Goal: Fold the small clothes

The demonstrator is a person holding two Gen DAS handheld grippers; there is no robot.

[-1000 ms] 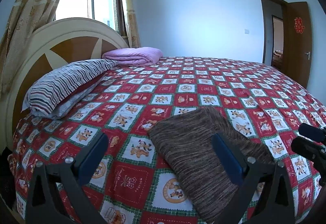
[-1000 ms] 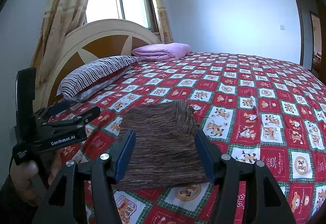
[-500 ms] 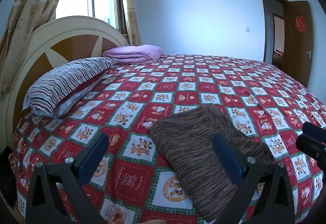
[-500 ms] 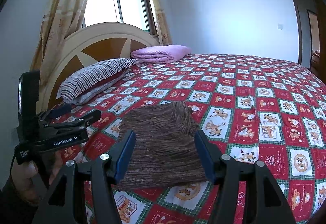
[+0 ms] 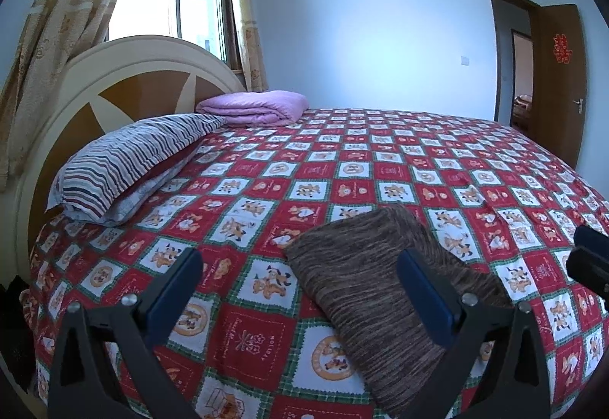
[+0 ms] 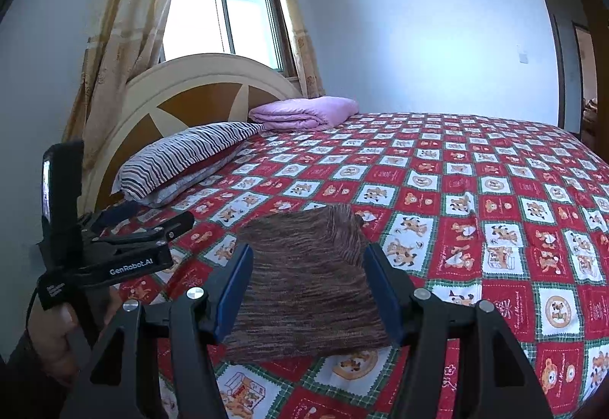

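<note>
L gripper [image 5: 300,285] fingers spread wide, holding nothing, above bedspread [image 5: 342,168] near front edge. R gripper [image 6: 308,289] also wide apart, empty, fingers framing the folded brown knit garment [image 6: 308,278] w/o touching it as far as can be told. Garment lies flat on bedspread at near edge, right of L gripper. Far left: striped pillow [image 5: 129,160] against headboard [image 5: 125,84]; folded pink blanket [image 5: 255,107] just beyond it.
</note>
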